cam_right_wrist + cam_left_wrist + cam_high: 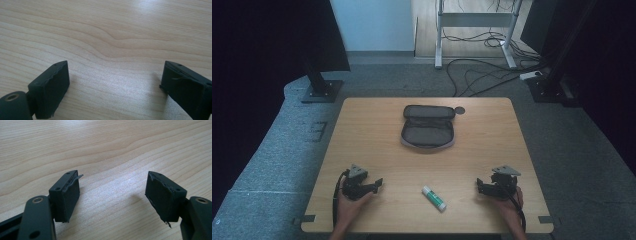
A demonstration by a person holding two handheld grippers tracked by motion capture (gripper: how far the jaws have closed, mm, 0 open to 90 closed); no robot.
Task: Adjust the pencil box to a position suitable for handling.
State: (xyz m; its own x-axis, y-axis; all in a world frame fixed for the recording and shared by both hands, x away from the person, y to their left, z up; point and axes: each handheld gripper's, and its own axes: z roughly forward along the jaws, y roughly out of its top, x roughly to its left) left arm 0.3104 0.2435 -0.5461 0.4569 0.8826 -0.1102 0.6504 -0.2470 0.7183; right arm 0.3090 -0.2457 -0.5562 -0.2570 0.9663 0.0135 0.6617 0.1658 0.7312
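Your left hand-held gripper [373, 186] sat low at the near left of the bench [362, 135], jaws pointing in toward the middle. Your left hand [348, 202] gripped it from behind, its cable looping back off the near edge. Seen from its own camera, the left hand-held gripper [112, 195] had its jaws spread wide, with bare wood grain between the two black pads and nothing pinched. One pad's [71, 192] rubber facing was peeling a little at its top corner.

Over on the near right, your right hand-held gripper [482, 187] mirrored it, jaws facing inward and your right hand [509, 205] underneath. Its own camera showed the same: the right hand-held gripper [113, 85] was open wide, with just pale wood between the pads.

Between the two of you, close to the front edge, lay a glue stick [434, 197], white with a green cap end, angled across the bench. It was well apart from both grippers, a bit nearer your right one.

Farther back, around the centre, the grey pencil case [428, 131] lay unzipped and open, its lid folded back toward the far edge. A small dark round spot [460, 110] sat just beside its far right corner; you couldn't tell what it was.
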